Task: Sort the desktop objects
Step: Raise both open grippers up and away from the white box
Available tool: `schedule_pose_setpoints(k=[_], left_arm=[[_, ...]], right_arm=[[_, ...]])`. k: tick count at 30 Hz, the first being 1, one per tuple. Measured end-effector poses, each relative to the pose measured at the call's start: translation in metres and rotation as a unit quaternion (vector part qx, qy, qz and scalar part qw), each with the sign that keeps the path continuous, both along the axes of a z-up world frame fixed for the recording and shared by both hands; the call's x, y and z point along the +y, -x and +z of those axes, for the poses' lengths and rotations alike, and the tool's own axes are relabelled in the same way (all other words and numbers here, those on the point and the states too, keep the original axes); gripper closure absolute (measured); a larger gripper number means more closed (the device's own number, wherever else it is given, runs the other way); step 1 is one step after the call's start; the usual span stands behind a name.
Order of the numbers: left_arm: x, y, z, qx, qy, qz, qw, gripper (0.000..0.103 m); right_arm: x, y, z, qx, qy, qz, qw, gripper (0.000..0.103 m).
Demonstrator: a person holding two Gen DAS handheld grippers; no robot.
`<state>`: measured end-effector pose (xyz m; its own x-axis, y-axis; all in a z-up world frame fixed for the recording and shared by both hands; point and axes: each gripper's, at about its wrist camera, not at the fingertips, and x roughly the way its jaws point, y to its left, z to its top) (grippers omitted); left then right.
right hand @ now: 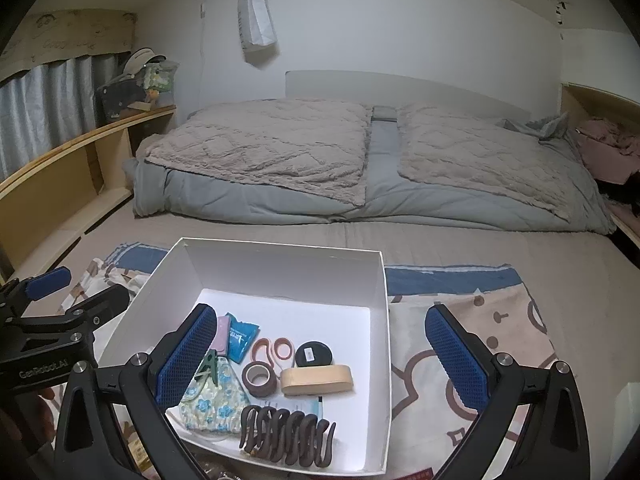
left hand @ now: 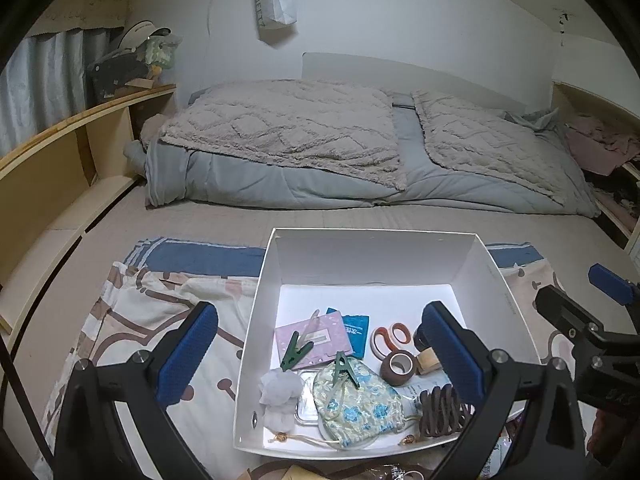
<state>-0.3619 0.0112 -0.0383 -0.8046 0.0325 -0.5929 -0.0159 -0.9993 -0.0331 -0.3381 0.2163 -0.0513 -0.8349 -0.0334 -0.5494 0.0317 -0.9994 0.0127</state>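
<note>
A white cardboard box [left hand: 372, 256] [right hand: 280, 260] sits on a patterned cloth and holds several small things. Among them are a floral pouch [left hand: 360, 404] [right hand: 212, 400], two green clothespins [left hand: 296, 350], a brown tape roll [left hand: 398, 366] [right hand: 260, 378], orange-handled scissors [left hand: 390, 336] [right hand: 276, 348], a brown hair claw [left hand: 442, 410] [right hand: 288, 436], a pink card [left hand: 320, 336] and a teal packet [right hand: 240, 338]. My left gripper [left hand: 320, 354] hangs open above the box's near part, nothing between its fingers. My right gripper [right hand: 322, 358] is open too, above the box's near right side, and holds nothing.
The patterned cloth [left hand: 160, 320] [right hand: 480, 320] lies on a bed, with folded grey blankets [left hand: 280, 136] [right hand: 260, 148] further back. Wooden shelving [left hand: 60, 152] runs along the left. A few more items lie at the lower edge, in front of the box.
</note>
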Motion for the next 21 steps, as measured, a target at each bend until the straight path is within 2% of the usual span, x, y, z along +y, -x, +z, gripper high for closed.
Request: schedule_pose_setpoints(k=[12, 21], left_arm=[[0.0, -0.015, 0.017, 0.009, -0.001, -0.004, 1.0, 0.0], [-0.001, -0.036, 0.038, 0.024, 0.002, -0.006, 0.9997, 0.0]], right_arm=[[-0.002, -0.011, 0.01, 0.005, -0.002, -0.001, 1.0, 0.0], [-0.003, -0.027, 0.028, 0.013, -0.001, -0.007, 1.0, 0.0]])
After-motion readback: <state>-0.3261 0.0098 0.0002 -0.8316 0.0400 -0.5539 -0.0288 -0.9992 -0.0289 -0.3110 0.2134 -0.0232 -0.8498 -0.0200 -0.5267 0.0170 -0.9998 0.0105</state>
